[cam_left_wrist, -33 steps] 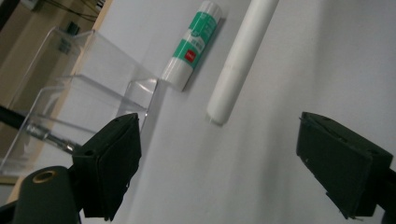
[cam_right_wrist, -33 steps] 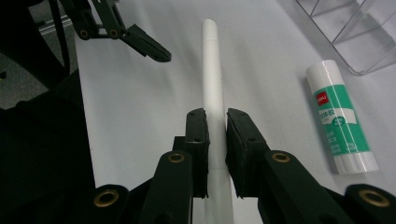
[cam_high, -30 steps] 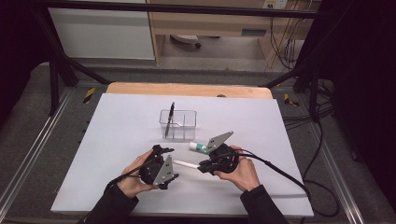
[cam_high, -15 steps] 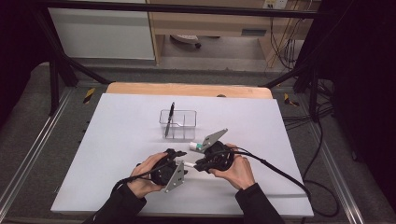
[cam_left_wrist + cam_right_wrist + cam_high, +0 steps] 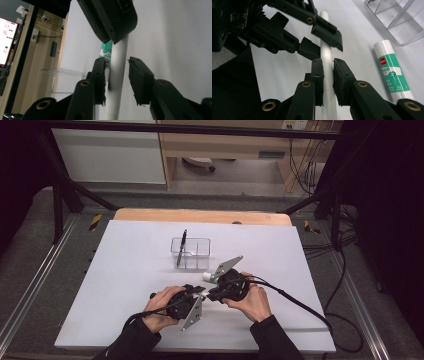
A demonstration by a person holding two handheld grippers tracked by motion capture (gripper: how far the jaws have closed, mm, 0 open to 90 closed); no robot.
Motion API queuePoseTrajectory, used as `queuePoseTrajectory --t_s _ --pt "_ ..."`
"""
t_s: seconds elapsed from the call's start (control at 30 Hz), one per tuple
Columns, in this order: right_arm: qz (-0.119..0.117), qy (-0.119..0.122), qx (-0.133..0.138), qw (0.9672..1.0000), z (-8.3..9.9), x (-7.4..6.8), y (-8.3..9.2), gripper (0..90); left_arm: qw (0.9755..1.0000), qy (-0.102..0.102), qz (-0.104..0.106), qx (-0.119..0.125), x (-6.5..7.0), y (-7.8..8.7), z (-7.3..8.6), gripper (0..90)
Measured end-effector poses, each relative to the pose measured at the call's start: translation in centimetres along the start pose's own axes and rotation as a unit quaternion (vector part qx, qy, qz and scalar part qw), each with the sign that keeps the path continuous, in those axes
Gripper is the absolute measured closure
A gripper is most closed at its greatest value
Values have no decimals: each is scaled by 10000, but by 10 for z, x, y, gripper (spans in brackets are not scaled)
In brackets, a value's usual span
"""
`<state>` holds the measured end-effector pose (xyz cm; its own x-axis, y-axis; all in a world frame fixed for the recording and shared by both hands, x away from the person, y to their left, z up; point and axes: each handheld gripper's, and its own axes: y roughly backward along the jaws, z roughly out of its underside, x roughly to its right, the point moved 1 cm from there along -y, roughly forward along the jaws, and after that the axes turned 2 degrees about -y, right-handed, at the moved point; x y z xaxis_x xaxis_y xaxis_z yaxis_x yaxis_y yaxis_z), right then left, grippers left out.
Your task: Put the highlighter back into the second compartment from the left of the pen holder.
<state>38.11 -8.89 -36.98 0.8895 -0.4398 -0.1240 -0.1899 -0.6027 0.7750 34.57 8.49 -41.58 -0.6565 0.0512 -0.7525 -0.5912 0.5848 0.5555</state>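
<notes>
A white pen (image 5: pixel 327 62) hangs low over the counter (image 5: pixel 125 270), clenched mid-barrel by the right tongs (image 5: pixel 328 75); the left tongs (image 5: pixel 117 82) have just been closing around its other end, one pad touching, the other still apart. The pull-apart seems unstarted. A glue stick (image 5: pixel 393 72) lies just beside, a clear organizer (image 5: pixel 190 254) near; open counter lies leftward.

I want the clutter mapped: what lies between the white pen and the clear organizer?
A glue stick lies on the table between the white pen and clear organizer, in the right gripper view.
</notes>
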Motion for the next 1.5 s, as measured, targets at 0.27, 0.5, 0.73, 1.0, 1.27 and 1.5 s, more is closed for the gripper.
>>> queuePoseTrajectory --t_s 0.27,0.5,0.73,1.0,1.27,1.5 --pt "57 3 -11 10000 0 0 2 791 9999 -87 -62 -61 -2 -1 -5 746" --pt "78 -26 -5 10000 0 0 2 791 9999 -83 -65 -60 -2 -2 -9 755" --pt "88 -24 42 9999 0 -1 3 789 9998 -142 -44 -125 -2 -1 -10 775" --pt "47 -74 270 9996 1 -2 8 693 9997 -103 -57 -216 -3 3 -5 776" --pt "248 -164 532 9981 12 4 22 486 9986 246 -4 -461 -1 6 15 776" --pt "431 -392 766 9954 31 14 27 301 9958 709 -38 -580 -4 11 28 776"
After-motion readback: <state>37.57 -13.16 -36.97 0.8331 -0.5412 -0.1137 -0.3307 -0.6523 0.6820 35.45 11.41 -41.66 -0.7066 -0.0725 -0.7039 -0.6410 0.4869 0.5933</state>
